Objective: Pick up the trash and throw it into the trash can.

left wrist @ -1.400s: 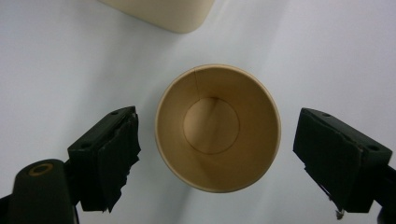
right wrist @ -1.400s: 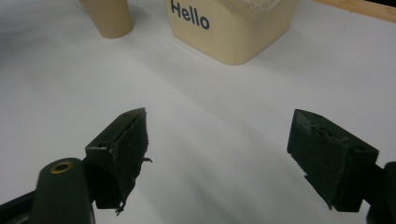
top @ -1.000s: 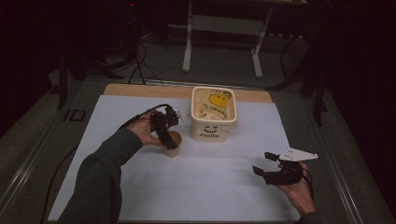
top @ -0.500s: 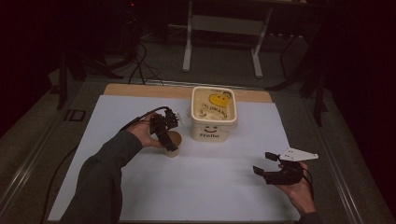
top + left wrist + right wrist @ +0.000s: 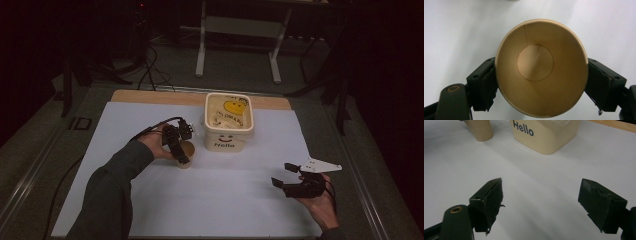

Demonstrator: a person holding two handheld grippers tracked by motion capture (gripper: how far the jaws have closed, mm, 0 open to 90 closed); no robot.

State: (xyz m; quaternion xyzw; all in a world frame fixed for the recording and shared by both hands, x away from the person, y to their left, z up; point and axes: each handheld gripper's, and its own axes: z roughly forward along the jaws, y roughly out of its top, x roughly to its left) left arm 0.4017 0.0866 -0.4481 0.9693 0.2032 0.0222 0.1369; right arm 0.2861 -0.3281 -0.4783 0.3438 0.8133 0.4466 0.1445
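On the white-covered bench (image 5: 150, 130) in a dark room, the left hand-held gripper (image 5: 176, 145), its jaws just closed in, pinches the paper cup (image 5: 541, 67) left of centre beside the tub (image 5: 228, 122); squeezing harder could crush it, while the right hand-held gripper (image 5: 290, 176) idles spread.

The left gripper (image 5: 176, 145) points down, its jaws just closing. The right gripper (image 5: 287, 175) rests low, jaws spread wide.
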